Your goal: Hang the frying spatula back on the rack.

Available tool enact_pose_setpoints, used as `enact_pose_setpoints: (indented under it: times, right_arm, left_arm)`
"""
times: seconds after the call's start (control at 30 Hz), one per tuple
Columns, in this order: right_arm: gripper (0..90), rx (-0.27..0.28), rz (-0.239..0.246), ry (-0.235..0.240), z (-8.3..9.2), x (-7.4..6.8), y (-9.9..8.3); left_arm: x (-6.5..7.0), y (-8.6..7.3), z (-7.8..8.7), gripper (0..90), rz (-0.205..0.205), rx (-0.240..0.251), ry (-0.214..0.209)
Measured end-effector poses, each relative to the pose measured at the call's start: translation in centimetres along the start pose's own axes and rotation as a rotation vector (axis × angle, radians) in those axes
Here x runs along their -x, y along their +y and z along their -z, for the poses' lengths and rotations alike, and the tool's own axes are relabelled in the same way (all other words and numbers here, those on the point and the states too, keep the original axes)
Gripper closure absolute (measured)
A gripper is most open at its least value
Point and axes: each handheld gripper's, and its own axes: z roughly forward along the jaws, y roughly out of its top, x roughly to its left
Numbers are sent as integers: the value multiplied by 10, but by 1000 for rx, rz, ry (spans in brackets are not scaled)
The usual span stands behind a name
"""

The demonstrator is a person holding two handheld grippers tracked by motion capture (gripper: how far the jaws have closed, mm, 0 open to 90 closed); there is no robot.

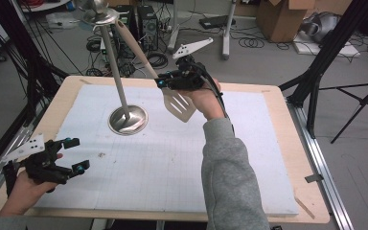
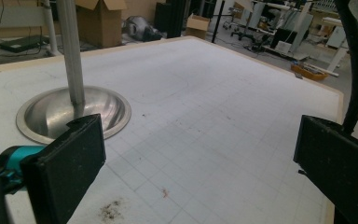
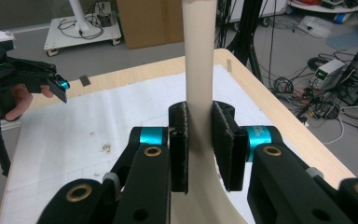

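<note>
right gripper [image 3: 199, 140] clamps spatula [image 3: 198, 70] handle | high view: slotted blade

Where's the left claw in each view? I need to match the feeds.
High view: left claw at lower left, over the mat's near corner.
Left gripper view: its two black jaws rise at the bottom corners, open.
Right gripper view: upper left, beyond the mat's edge.
Shared landmark: dark smudge on the mat.

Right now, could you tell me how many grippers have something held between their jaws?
1. The right gripper is clamped on the spatula handle above the table's far side; the left gripper sits open and empty at the near-left edge.
</note>
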Motion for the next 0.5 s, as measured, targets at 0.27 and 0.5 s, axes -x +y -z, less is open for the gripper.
enact_pose_setpoints:
  times: [0.27,0.5]
  right_arm:
    - [774,-4,-6,0,-7,0,0]
    - [774,-3,-3,-4,-12,0,-1]
  left_arm:
    - [0,0,1,25,2,3,2]
    - [0,-1,2,25,1,0,3]
